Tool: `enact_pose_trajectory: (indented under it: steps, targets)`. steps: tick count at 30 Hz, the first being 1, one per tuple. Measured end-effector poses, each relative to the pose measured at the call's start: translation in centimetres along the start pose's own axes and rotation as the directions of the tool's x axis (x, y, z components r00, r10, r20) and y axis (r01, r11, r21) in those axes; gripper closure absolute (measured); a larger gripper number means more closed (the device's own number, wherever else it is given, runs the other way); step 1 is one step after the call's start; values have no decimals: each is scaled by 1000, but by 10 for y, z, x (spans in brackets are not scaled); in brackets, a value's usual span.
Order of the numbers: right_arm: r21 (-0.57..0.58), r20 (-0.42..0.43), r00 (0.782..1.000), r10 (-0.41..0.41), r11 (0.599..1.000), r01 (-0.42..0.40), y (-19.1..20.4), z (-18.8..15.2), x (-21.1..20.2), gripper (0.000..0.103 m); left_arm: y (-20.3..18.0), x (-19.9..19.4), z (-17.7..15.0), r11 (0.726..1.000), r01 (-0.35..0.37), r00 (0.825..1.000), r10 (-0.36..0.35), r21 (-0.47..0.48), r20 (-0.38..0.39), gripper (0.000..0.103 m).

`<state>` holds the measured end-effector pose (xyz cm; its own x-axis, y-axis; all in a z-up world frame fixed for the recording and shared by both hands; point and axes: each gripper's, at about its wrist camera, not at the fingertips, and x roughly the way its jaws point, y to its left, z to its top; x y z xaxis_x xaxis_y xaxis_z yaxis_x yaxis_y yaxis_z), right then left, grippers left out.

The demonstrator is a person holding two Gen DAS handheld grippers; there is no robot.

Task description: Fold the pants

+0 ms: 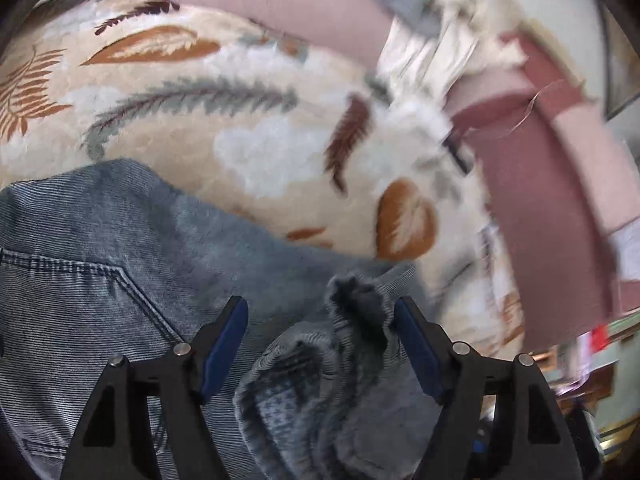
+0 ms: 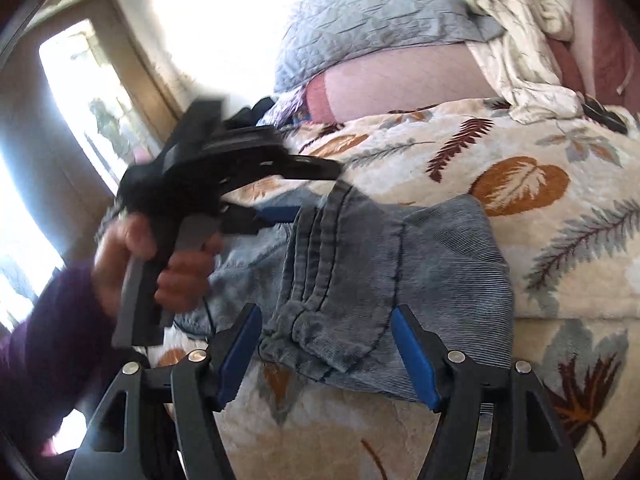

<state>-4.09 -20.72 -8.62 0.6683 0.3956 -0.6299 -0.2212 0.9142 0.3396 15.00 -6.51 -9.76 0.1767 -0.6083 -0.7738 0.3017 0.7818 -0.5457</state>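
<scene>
Lying folded on a leaf-patterned blanket (image 2: 520,184), the denim pants (image 2: 400,264) sit directly ahead of the right gripper (image 2: 326,354), whose blue-padded jaws stand apart on either side of a bunched, stitched edge of the denim without pressing it. Beyond and to the left of that claw, a person's hand (image 2: 160,264) in a purple sleeve (image 2: 48,328) holds the left gripper (image 2: 300,190) by its handle, its black fingers reaching over the far edge of the pants.

From the left wrist view, the left gripper (image 1: 320,344) also has its jaws wide apart; a rumpled fold of the pants (image 1: 120,280) rises between them and lies close against the right-hand pad, though no clamping shows. To the left of this claw a pocket seam (image 1: 132,292) runs across flat denim. Ahead of it spreads the blanket (image 1: 240,140), and farther on, to the right, pink and maroon bedding (image 1: 532,208) appears, blurred. A grey quilted cover (image 2: 372,20) lies well beyond the right claw.
</scene>
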Motion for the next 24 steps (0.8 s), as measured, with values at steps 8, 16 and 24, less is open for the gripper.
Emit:
enact_pose_trajectory:
  steps: [8, 16, 24]
  targets:
    - [-47, -67, 998, 2, 999, -5, 11, -12, 9, 32, -36, 1, -1, 984, 12, 1000, -14, 177, 14, 81]
    - [-30, -136, 984, 112, 993, -117, 15, -17, 16, 31, -67, -23, 7, 916, -123, 984, 62, 382, 168, 81]
    - [-3, -84, 988, 129, 992, -130, 7, -13, 2, 31, 1, -31, -4, 948, -290, 947, 264, 132, 181, 74]
